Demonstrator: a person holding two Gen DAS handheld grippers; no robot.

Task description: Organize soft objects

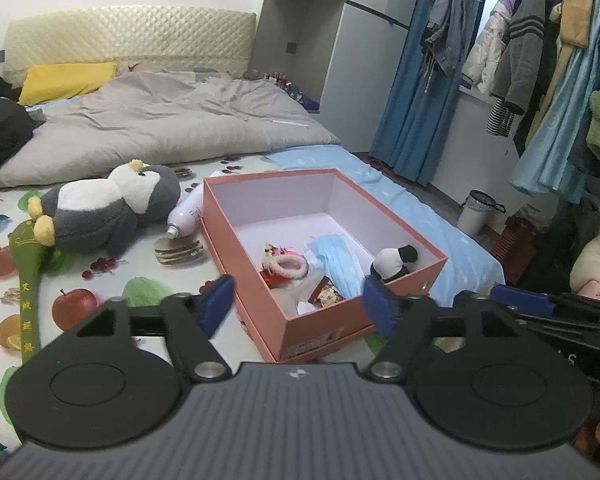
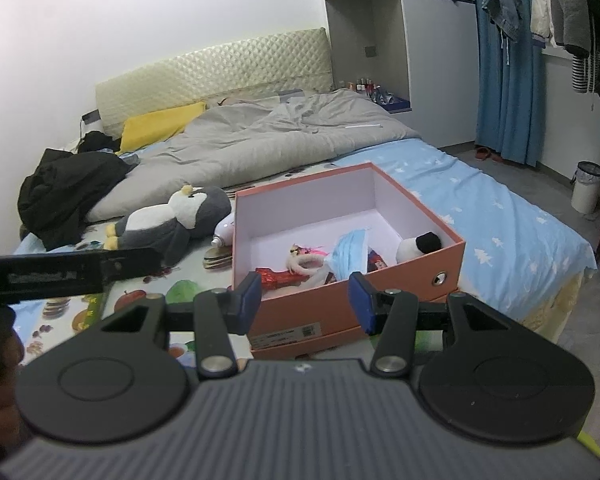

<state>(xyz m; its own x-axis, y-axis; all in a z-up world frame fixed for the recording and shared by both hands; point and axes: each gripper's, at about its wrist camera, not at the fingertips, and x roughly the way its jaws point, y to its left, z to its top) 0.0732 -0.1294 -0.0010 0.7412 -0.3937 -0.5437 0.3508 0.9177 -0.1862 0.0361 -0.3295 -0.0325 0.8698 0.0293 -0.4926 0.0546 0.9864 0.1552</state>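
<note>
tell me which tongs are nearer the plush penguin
Left. The left tongs hover over the box's near-left corner, penguin just beyond-left. The right tongs sit farther right, at the box's near wall.

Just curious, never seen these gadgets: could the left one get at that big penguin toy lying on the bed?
Probably yes. The left hand-held gripper is open and empty, and the penguin plush lies uncovered on the bed, left of the orange box, with nothing in between.
</note>
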